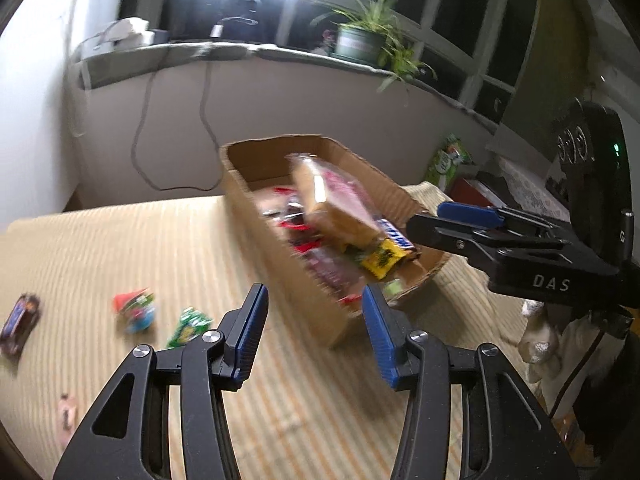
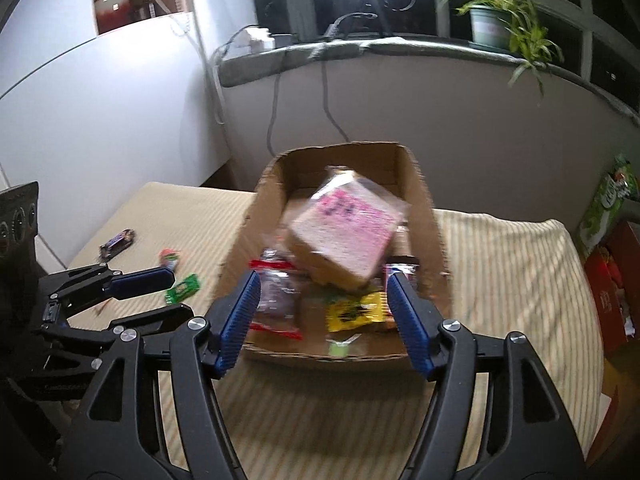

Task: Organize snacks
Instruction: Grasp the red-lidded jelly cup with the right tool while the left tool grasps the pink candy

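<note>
A cardboard box [image 1: 276,144] [image 2: 340,150] stands on the striped cloth and holds several snacks. On top lies a wrapped bread pack with a pink label [image 1: 336,204] [image 2: 344,232], blurred, and beside it a yellow packet [image 1: 384,258] [image 2: 352,310]. My right gripper [image 2: 324,320] [image 1: 426,220] hangs open over the box's near end with nothing between its pads. My left gripper [image 1: 316,332] [image 2: 176,294] is open and empty, left of the box. On the cloth to the left lie a dark chocolate bar [image 1: 20,328] [image 2: 117,243], a red and green candy [image 1: 134,312] [image 2: 170,258] and a green packet [image 1: 188,326] [image 2: 182,288].
A small pinkish item [image 1: 67,414] lies near the cloth's front left. A potted plant [image 1: 360,40] [image 2: 492,24] stands on the windowsill behind, with cables hanging below. A green carton [image 2: 608,204] and a red box [image 2: 612,292] stand off to the right. A white cabinet [image 2: 100,120] is at the left.
</note>
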A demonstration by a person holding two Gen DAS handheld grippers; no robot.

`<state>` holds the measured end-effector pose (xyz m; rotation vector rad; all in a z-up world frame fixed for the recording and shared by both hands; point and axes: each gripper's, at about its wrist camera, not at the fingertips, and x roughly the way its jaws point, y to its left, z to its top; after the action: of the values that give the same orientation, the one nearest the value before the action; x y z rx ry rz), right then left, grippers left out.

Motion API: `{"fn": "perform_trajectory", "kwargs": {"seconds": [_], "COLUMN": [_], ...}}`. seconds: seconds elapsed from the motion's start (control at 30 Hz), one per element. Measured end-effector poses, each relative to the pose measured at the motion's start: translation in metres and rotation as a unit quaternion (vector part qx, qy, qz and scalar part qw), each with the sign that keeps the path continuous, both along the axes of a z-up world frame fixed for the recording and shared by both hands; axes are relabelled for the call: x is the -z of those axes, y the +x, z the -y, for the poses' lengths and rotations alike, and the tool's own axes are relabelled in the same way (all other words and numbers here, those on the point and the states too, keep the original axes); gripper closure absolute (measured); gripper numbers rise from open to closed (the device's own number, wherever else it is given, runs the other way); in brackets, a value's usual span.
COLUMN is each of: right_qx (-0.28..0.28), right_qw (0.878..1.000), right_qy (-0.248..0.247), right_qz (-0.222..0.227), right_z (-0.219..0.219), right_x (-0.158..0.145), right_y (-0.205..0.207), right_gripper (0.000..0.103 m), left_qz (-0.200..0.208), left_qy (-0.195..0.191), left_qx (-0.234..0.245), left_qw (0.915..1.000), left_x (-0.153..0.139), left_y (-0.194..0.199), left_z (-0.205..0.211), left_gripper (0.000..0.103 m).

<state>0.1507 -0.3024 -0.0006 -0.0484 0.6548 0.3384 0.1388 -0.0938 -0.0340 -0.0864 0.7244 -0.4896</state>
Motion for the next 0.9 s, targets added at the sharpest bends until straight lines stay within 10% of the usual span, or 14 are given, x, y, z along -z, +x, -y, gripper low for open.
{"fn": "perform_trajectory", "kwargs": {"seconds": [0.9], "right_qx": [-0.166], "right_qw": [0.984], "right_qy": [-0.031], "right_qz": [-0.050], "right_z": [-0.181], "right_x": [0.042], "right_y": [0.006], "right_gripper": [0.035], "left_qz": [-0.057], "left_qy": [0.040], "left_qx": [-0.151], "left_qw": [0.9861], "left_x": [0.053], "left_y": [-0.037], "left_z": [-0.151], "left_gripper": [0.061]}}
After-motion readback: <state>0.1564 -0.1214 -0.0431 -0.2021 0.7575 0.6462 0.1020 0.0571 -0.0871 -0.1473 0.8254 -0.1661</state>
